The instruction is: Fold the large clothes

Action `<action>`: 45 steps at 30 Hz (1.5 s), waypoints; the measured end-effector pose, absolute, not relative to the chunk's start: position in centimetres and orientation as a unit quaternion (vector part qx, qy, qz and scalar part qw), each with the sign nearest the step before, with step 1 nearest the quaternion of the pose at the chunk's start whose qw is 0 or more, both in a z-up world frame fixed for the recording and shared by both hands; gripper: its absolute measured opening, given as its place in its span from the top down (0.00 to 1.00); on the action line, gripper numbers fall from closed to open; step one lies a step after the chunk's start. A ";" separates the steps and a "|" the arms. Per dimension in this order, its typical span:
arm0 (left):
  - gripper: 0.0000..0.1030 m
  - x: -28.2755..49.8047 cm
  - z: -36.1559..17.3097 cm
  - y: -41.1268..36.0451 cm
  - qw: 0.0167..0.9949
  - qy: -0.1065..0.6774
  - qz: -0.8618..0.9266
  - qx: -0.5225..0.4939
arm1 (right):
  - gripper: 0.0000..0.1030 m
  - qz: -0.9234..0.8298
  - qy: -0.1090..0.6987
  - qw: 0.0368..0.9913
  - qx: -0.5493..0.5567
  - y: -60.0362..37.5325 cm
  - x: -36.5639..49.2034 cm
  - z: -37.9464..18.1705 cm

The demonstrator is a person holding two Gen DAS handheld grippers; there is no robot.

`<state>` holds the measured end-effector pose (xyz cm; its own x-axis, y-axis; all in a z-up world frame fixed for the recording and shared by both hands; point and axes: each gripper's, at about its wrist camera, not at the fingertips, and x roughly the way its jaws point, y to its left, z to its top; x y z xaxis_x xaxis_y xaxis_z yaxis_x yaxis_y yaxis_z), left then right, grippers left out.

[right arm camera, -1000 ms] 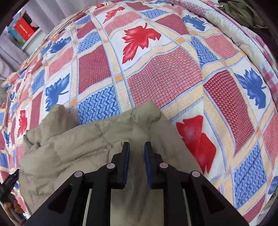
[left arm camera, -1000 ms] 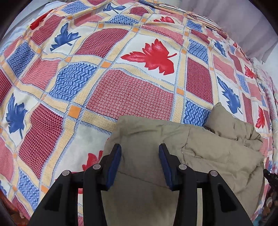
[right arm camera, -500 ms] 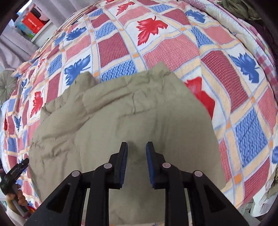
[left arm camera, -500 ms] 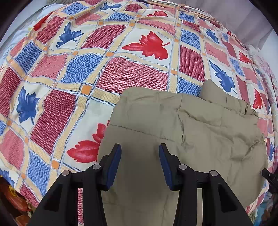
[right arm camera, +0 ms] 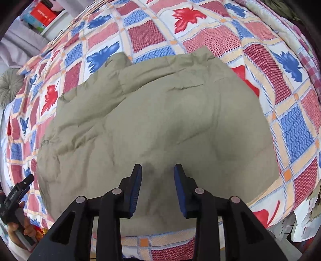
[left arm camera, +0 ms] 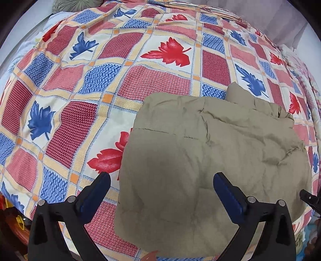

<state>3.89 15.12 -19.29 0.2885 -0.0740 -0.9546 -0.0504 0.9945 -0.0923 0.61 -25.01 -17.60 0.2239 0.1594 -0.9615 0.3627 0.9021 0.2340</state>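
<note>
Nearest to us, our left gripper [left arm camera: 161, 185] hangs above the near part of the folded khaki garment [left arm camera: 210, 160], its blue-padded fingers [left arm camera: 228, 190] spread very wide with nothing between them; one finger sits over the bedspread [left arm camera: 84, 104] just off the garment's left edge, the other over the cloth. Our right gripper [right arm camera: 157, 176] also points forward and down over the near middle of the garment [right arm camera: 152, 124], fingers parted by a moderate gap and holding nothing; we cannot tell whether the tips touch the fabric. At the lower left of the right wrist view, the left hand [right arm camera: 19, 224] grips the handle of its tool beside the bed edge. The garment lies as a puffy, wrinkled, roughly rectangular bundle on the near side of the bed, with a small lump sticking out at its far corner. Beyond it stretches the checked bedspread with red and blue leaves, and farthest off a grey round cushion [right arm camera: 10, 88] and a red box [right arm camera: 43, 15] on a shelf.
</note>
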 end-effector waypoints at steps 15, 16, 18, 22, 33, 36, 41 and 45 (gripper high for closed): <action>0.01 2.9 -20.7 16.8 0.789 0.612 -0.009 -0.049 | 0.20 0.029 0.630 0.756 0.174 -17.0 1.1 -17.1; 0.01 2.8 -20.8 16.9 0.789 0.613 -0.009 -0.050 | 0.20 0.033 0.630 0.757 0.173 -16.7 1.1 -17.0; 0.01 2.6 -20.9 17.0 0.788 0.614 -0.007 -0.054 | 0.16 0.042 0.632 0.755 0.172 -16.1 1.1 -17.1; 0.01 2.5 -21.2 17.3 0.785 0.617 -0.010 -0.058 | 0.02 0.055 0.621 0.760 0.183 -15.4 0.7 -17.0; 0.01 3.4 -22.2 21.5 0.771 0.621 -0.067 -0.125 | 0.00 0.068 0.647 0.736 0.191 -14.7 0.8 -18.2; 0.01 3.8 -23.2 23.8 0.749 0.627 -0.096 -0.191 | 0.00 0.069 0.652 0.732 0.187 -14.6 0.8 -18.6; 0.01 4.6 -25.1 25.0 0.717 0.636 -0.151 -0.242 | 0.00 0.067 0.661 0.725 0.183 -14.2 0.8 -19.2; 0.01 6.0 -27.5 23.0 0.683 0.648 -0.224 -0.251 | 0.00 0.068 0.665 0.722 0.177 -13.9 0.9 -19.7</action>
<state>5.96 23.04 -27.49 0.0594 -0.6310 -0.7735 -0.0200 0.7740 -0.6329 0.93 -13.88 -19.67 0.1052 0.3343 -0.9366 0.1371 0.9279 0.3466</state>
